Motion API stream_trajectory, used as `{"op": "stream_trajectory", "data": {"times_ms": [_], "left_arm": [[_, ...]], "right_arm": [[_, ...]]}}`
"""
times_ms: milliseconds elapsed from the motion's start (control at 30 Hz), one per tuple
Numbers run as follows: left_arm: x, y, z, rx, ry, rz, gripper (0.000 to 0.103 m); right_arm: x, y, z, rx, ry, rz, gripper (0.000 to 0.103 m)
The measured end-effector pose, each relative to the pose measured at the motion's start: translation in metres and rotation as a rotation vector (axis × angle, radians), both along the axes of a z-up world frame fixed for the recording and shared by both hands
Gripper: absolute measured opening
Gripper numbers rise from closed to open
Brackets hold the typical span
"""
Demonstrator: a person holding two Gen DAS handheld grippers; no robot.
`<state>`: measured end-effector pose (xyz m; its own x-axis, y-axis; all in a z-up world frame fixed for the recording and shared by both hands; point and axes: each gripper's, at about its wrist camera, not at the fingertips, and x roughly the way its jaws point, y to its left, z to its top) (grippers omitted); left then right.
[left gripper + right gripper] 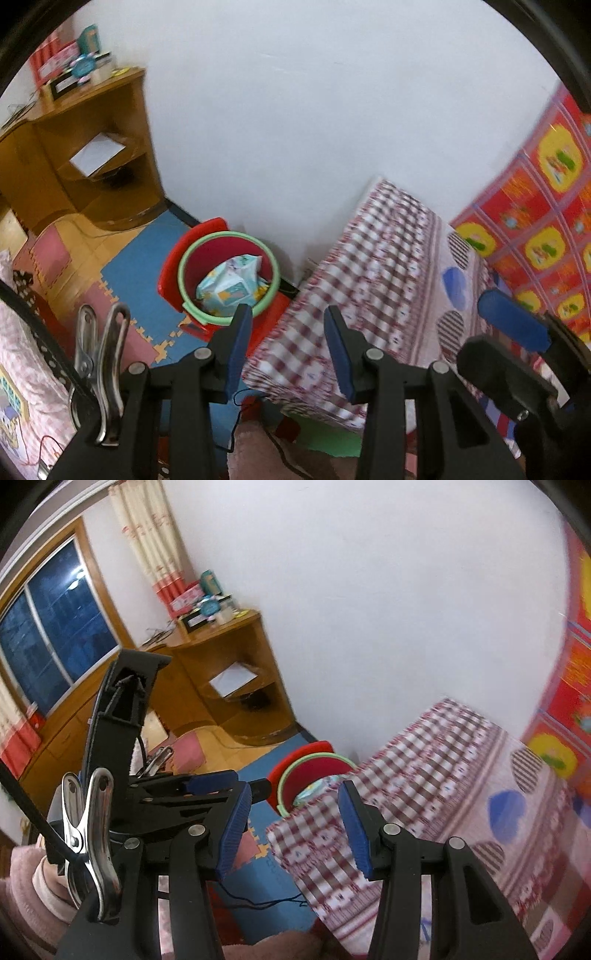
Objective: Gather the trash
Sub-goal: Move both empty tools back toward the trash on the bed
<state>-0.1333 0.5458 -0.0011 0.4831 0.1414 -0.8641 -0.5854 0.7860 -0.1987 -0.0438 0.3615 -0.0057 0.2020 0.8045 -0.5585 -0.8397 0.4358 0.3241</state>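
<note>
1. Left wrist view: the left gripper (288,325) points steeply down toward the floor. Its blue-padded jaws stand partly open with clear space between them; they hold nothing.
2. Just beyond its fingertips stands a red bin (228,278) with a pale green rim, on a blue foam floor mat (144,254) close to the white wall. It appears to rest on a red stool or seat, which would lift it within easier reach.
3. Inside the bin lies a crumpled pale blue printed wrapper (234,282), the trash, already collected.
4. To the right of the bin, a red-and-white checked cloth (369,280) drapes over a low piece of furniture, its edge hanging nearly beside the bin.
5. Right wrist view: the right gripper (295,827) points less steeply. Its jaws are likewise partly open and empty. The same bin (314,775) shows beyond them, half hidden behind the cloth.
6. A wooden corner desk (225,672) stands further along the wall, well apart from the bin, with small boxes on top.
7. Judgement: with both grippers empty and trash in the bin, the drop looks finished.
</note>
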Motion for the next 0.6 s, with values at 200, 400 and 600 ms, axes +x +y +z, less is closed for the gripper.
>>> {"op": "stream_trajectory", "data": {"times_ms": [200,400,600], "left_arm": [[0.017,-0.038,0.010,0.000,-0.010,-0.121,0.042],[0.039,-0.077,0.017,0.003,-0.022,-0.284,0.042],[0.062,-0.115,0.019,0.011,-0.031,-0.429,0.042]], "right_arm": [[0.001,-0.045,-0.003,0.012,0.027,-0.144,0.050],[0.000,-0.090,-0.015,0.011,0.066,-0.300,0.050],[0.001,-0.135,-0.028,0.015,0.106,-0.454,0.050]]}}
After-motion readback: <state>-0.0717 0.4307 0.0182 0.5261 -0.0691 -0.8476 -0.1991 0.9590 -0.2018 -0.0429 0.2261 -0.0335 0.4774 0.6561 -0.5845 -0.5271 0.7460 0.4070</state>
